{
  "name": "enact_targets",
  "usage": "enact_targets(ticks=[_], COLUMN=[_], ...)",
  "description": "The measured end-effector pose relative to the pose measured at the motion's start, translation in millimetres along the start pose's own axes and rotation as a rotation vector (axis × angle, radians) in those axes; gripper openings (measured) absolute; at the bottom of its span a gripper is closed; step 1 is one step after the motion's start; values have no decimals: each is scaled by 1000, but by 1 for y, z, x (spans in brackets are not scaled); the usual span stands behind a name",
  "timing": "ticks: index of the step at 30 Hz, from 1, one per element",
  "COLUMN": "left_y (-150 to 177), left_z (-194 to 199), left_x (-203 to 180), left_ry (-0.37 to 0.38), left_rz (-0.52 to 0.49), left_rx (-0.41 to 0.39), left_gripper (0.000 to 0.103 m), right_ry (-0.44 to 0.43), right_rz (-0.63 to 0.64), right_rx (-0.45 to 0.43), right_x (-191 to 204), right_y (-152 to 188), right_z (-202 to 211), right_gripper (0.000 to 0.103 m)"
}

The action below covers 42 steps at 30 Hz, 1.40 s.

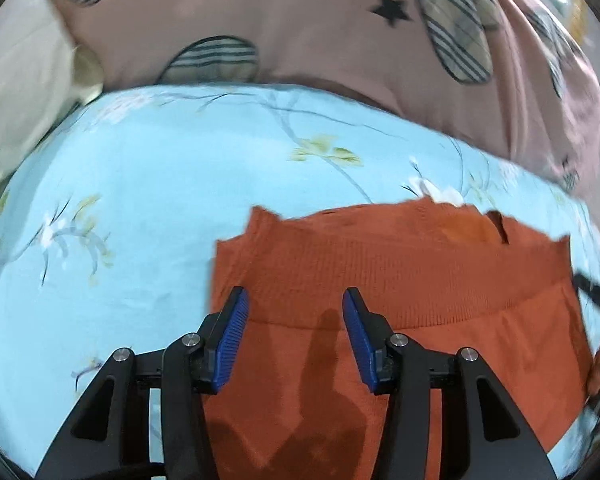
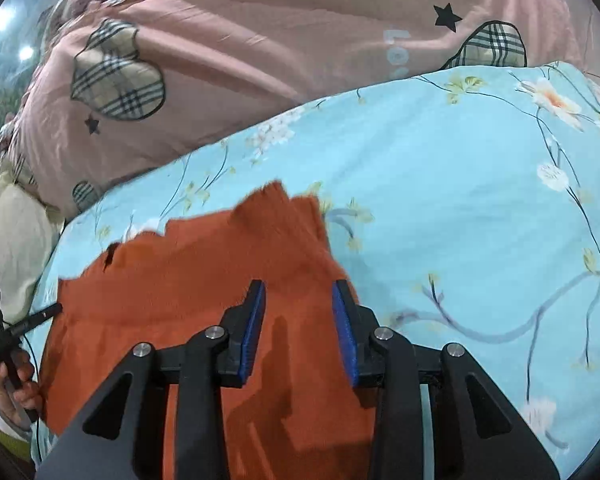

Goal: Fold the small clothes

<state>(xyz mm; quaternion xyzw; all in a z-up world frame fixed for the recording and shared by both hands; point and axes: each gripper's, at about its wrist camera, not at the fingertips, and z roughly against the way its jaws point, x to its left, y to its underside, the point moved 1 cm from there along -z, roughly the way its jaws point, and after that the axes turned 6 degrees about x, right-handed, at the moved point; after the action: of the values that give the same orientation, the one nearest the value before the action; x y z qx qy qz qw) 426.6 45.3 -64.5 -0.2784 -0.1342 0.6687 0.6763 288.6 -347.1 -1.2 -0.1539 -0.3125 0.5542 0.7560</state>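
An orange knit garment (image 1: pixel 400 280) was seen at lower centre on a floral blue sheet (image 1: pixel 140 200); the left gripper (image 1: pixel 296 312) and right gripper (image 2: pixel 298 304) were held open above it. "LO" was legible on the pink quilt (image 2: pixel 260 48).

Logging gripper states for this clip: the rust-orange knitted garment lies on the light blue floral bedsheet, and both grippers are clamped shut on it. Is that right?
Not quite. The rust-orange knitted garment does lie on the light blue floral bedsheet, but neither gripper is clamped on it. The left wrist view shows the left gripper open above the fabric, and the right wrist view shows the right gripper open too, nothing between its blue pads.
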Motion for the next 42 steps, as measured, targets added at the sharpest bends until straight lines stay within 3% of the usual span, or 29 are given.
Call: enact_targets(ticks=[4, 8, 14, 22, 29, 37, 40, 42], left_y=[28, 73, 149, 207, 212, 179, 167, 160], left_z=[24, 49, 87, 111, 95, 72, 66, 62], left_x=[1, -10, -19, -26, -23, 3, 12, 15], left_ry=[8, 76, 171, 223, 239, 210, 176, 129], left_rz=[35, 68, 135, 219, 280, 396, 417, 417], left_rx=[-15, -16, 9, 8, 21, -22, -43, -51], left_gripper=[51, 58, 60, 64, 71, 71, 65, 54], right_ry=[2, 14, -8, -69, -136, -161, -169, -178], right_rz=[2, -78, -200, -145, -82, -92, -104, -113], right_rx=[26, 49, 2, -83, -77, -51, -34, -23], right_x=[6, -13, -27, 4, 31, 31, 28, 26], right_y=[32, 67, 100, 134, 145, 145, 144, 143], right_z=[12, 28, 63, 102, 114, 108, 100, 95], right_gripper=[36, 36, 37, 40, 42, 45, 45, 45])
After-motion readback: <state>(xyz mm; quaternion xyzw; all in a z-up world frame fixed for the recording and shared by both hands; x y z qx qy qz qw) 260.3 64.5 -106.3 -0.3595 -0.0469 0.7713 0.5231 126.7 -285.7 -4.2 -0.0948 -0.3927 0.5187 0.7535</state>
